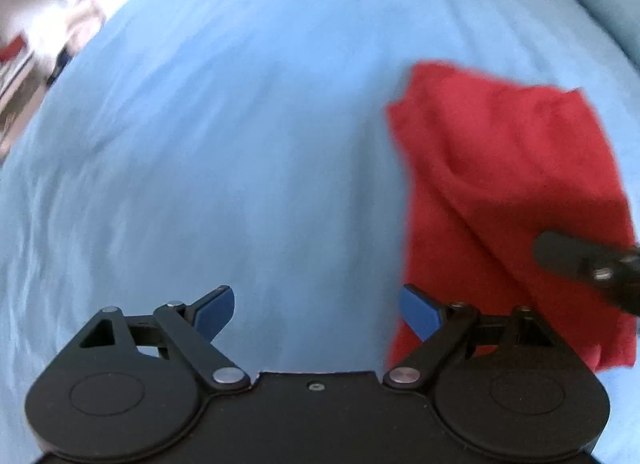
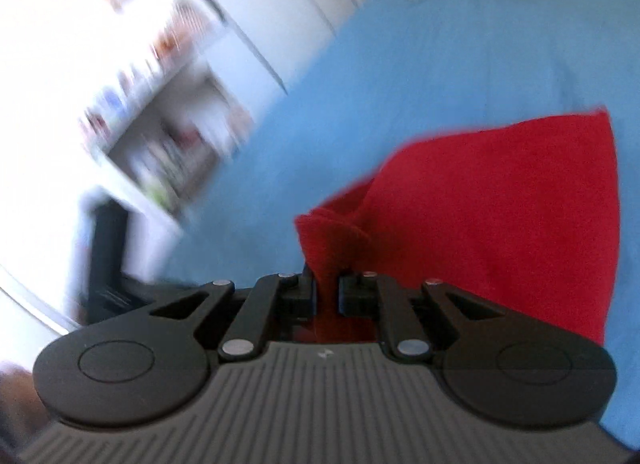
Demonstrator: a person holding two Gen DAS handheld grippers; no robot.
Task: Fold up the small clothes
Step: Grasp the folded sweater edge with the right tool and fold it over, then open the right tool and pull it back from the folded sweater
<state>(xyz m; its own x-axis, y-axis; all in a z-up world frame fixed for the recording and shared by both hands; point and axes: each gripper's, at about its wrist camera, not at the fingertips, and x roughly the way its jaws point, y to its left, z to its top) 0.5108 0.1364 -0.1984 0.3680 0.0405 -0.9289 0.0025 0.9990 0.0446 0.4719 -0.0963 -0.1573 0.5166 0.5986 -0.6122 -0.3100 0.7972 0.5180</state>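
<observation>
Pinching a bunched corner of the red cloth [image 2: 500, 200], my right gripper [image 2: 326, 288] has its jaws nearly closed, with fabric rising between them. My left gripper [image 1: 316, 310] holds nothing; its jaws stand wide over bare bed [image 1: 240, 124].

The cloth lies to the right of the left jaws, its near edge just behind the right blue pad [image 1: 420, 316]. It is partly lifted at the gripped corner, and the rest drapes onto the blue sheet. Its long axis runs away from the left gripper, toward the far right. The right gripper shows as a dark tip [image 1: 588, 260] over the cloth's near right part.

Judgement: the free near edge is closest to the left gripper, which must shift right to take it. Both views are blurred, so the fold lines are unclear.
</observation>
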